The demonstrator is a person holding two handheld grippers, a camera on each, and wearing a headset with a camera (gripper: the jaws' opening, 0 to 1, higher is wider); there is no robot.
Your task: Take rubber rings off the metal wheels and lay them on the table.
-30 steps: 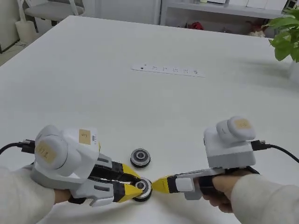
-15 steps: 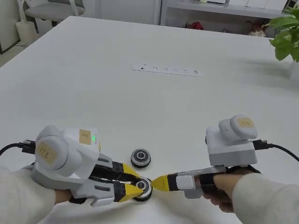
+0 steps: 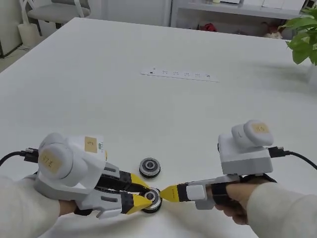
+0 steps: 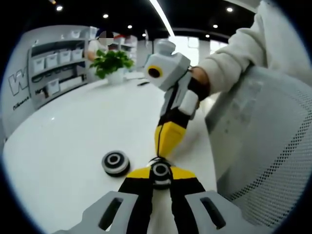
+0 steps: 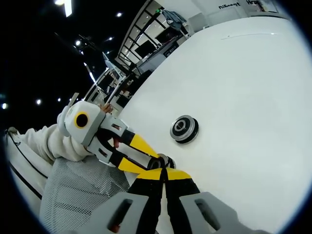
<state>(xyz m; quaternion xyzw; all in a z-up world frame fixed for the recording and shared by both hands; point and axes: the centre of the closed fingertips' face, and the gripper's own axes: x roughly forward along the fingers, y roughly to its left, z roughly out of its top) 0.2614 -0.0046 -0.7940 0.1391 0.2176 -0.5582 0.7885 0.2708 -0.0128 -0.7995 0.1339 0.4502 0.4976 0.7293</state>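
Observation:
A small metal wheel (image 3: 152, 197) with a black rubber ring is clamped between my left gripper's (image 3: 146, 197) yellow jaws; it sits at their tips in the left gripper view too, wheel (image 4: 161, 173). My right gripper (image 3: 165, 194) comes in from the right with its jaws pressed together, and its tips pinch the ring at the wheel's rim (image 5: 164, 161). A thin black arc of ring (image 4: 157, 159) shows at those tips. A second wheel (image 3: 149, 167) with its ring on lies flat on the white table, just beyond the grippers.
The white table (image 3: 148, 114) stretches wide ahead. A white power strip (image 3: 179, 75) lies far across it. A green plant (image 3: 303, 37) stands at the far right edge. A mesh chair (image 4: 263, 146) is behind the near table edge.
Hardly anything differs. The right gripper's body has shifted a little, while its tips stay at the held wheel. The left gripper and the loose wheel have not moved.

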